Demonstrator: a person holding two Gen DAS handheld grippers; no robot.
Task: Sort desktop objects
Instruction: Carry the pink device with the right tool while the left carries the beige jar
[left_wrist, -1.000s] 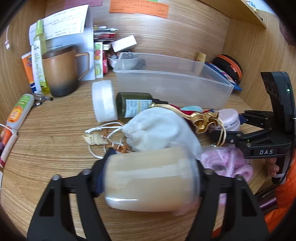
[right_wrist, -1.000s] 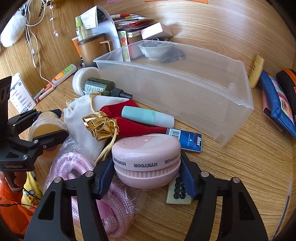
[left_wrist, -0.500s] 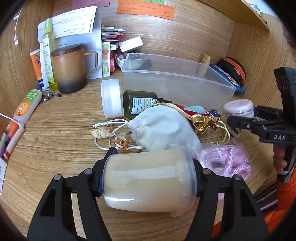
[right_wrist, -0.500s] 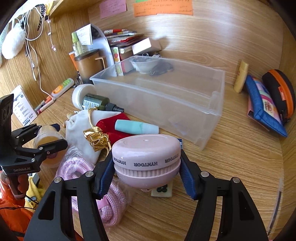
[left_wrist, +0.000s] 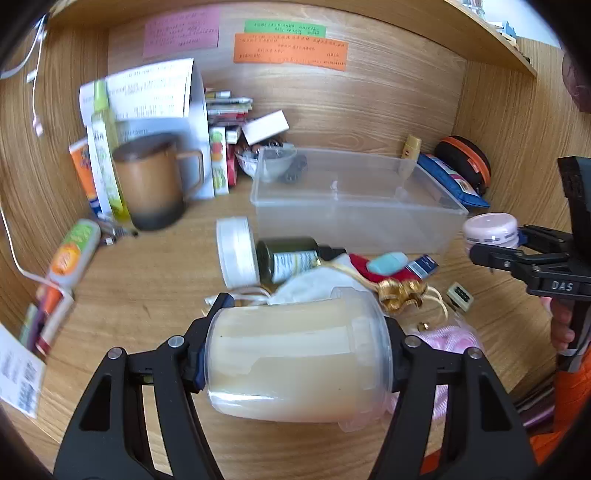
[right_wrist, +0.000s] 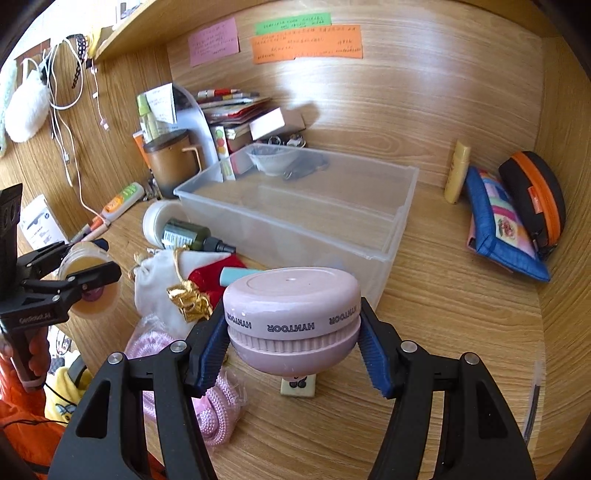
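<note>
My left gripper (left_wrist: 295, 354) is shut on a clear jar of beige cream (left_wrist: 295, 354), held sideways above the desk; it also shows in the right wrist view (right_wrist: 90, 280). My right gripper (right_wrist: 291, 328) is shut on a round pink HYNTOOR device (right_wrist: 291, 314), lifted above the desk; it also shows in the left wrist view (left_wrist: 491, 229). A clear plastic bin (right_wrist: 399, 206) stands behind the clutter, empty inside as far as I see. A white pouch (right_wrist: 155, 280), a red pouch with gold ribbon (right_wrist: 207, 277), a teal tube (right_wrist: 236, 275) and a green bottle (right_wrist: 188, 234) lie before it.
A brown mug (left_wrist: 151, 188), a white round tin (left_wrist: 236, 251), tubes and papers stand at the left. A pink rope bundle (right_wrist: 214, 402) and a small white remote (right_wrist: 297, 386) lie under my right gripper. A blue pouch (right_wrist: 498, 229) and an orange-trimmed case (right_wrist: 535, 195) lean at the right wall.
Both grippers have risen and pulled back with their objects. The pink device has left the desk, uncovering the small remote beneath it.
</note>
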